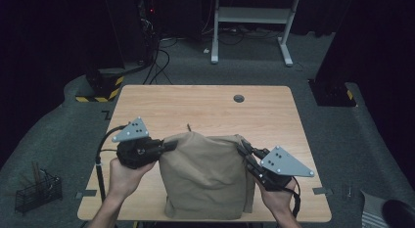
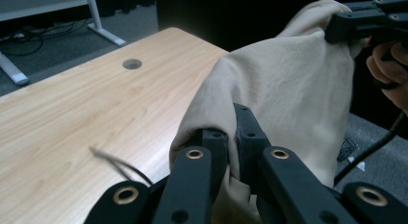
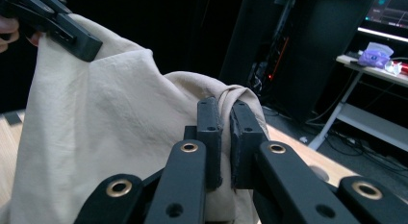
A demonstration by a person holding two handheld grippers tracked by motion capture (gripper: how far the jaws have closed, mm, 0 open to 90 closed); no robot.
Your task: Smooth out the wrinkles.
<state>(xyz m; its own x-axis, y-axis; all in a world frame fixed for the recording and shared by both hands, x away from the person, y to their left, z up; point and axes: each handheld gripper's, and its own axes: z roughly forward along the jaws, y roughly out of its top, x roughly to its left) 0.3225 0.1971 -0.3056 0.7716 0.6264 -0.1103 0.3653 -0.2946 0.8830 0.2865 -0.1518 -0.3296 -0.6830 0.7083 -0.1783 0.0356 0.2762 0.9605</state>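
Because I want it spread flat, I hold the tan, soft woven cloth garment (image 1: 208, 174) up by its two top corners over the near edge of the pale wood-grain table (image 1: 205, 103), its lower hem resting on the board. In the left gripper view, my left gripper (image 2: 230, 137) pinches a bunched fold tight. In the right gripper view, my right gripper (image 3: 225, 125) clamps a rolled corner, the matte fabric hanging in gentle creases.

Wire basket (image 1: 38, 193) on floor (left of table (image 1: 205, 103)).
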